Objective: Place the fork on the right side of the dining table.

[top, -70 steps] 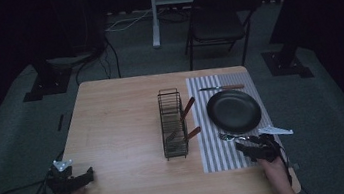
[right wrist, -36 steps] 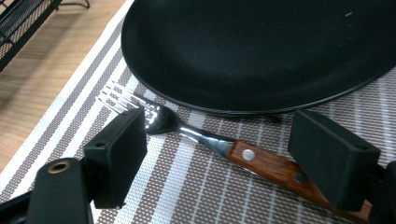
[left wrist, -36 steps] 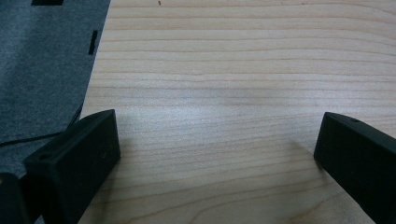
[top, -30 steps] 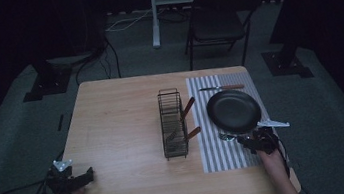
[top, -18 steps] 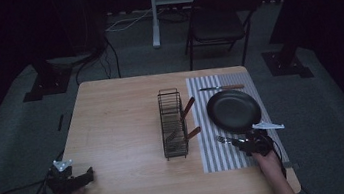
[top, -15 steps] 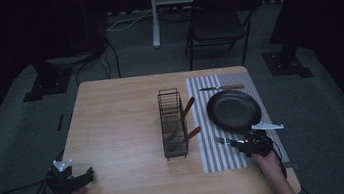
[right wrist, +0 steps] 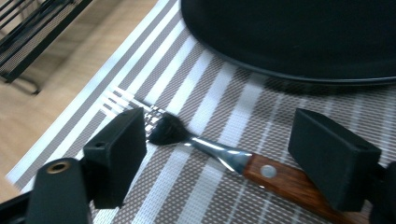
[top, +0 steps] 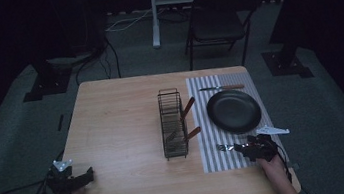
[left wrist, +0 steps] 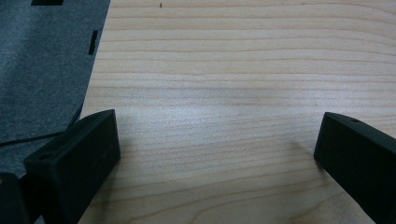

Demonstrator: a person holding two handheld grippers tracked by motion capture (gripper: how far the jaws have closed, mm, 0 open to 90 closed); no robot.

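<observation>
The fork [right wrist: 219, 156] lay flat on the striped mat [right wrist: 205, 107], just in front of the black plate [right wrist: 299, 37], tines toward the mat's left edge and the wooden table beyond. The right gripper [right wrist: 217, 156] stood over it with its jaws spread wide, one on each side of the neck: the left jaw sat just beside the tines, perhaps touching them (too close to tell), and the right jaw stood over the wooden handle, which ran on beneath it. Nothing was clamped.

From above, the fork [top: 228, 147] showed at the near end of the mat [top: 219, 161], with the right gripper [top: 251, 149] at its handle end and the rack [top: 172, 122] to the left.

The left gripper [top: 77, 179] rested at the table's near left corner, well apart from all this, its jaws wide over bare wood [left wrist: 224, 84].
</observation>
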